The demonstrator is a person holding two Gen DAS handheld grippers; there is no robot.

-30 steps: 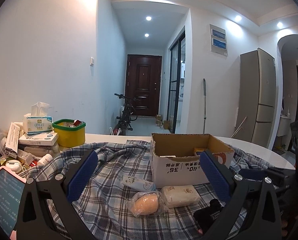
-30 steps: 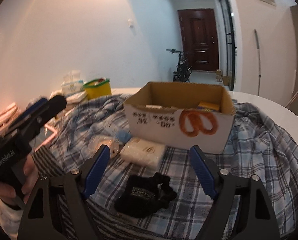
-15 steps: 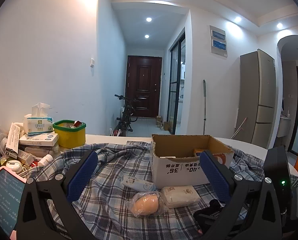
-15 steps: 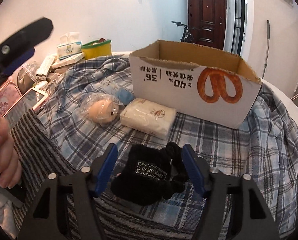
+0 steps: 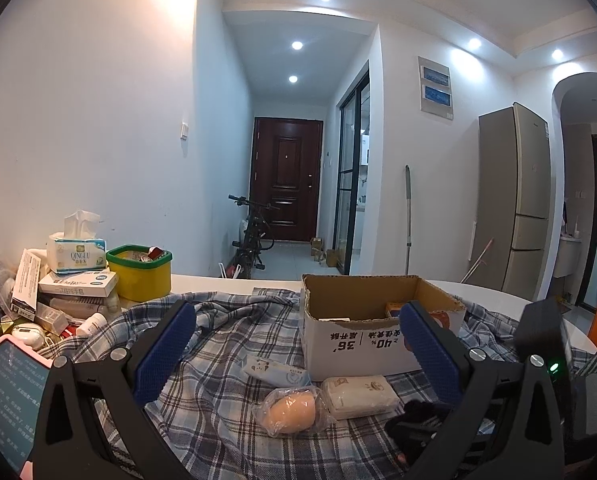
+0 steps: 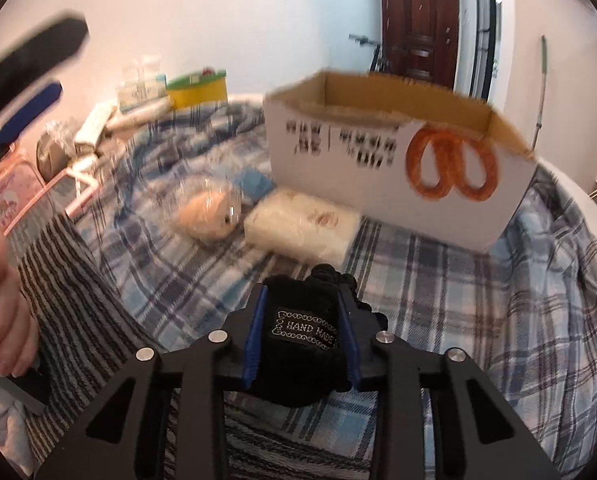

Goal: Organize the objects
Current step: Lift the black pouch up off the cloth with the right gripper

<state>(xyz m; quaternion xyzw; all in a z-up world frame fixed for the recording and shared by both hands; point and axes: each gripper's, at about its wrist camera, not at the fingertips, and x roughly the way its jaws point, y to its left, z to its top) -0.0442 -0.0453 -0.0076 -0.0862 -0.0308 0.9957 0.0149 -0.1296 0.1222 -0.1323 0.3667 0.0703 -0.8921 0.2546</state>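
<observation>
The right tool [image 6: 303, 320] has just been closing and now pinches a black knitted fabric piece with a "HAND MADE" label [image 6: 304, 340] at the lower centre of the right wrist view, its blue pads pressed into both sides. The piece sits on the blue-and-white checked cloth [image 6: 438, 280] that covers the bench. Above it, a white wrapped soft pack [image 6: 302, 226] lies just beside a clear bag holding a peach-coloured plush toy [image 6: 208, 214], both in front of the open cardboard box with an orange pretzel print [image 6: 398, 160]. In the left wrist view, the left tool [image 5: 298, 344] stands spread and empty, the box at centre right between its fingers.
</observation>
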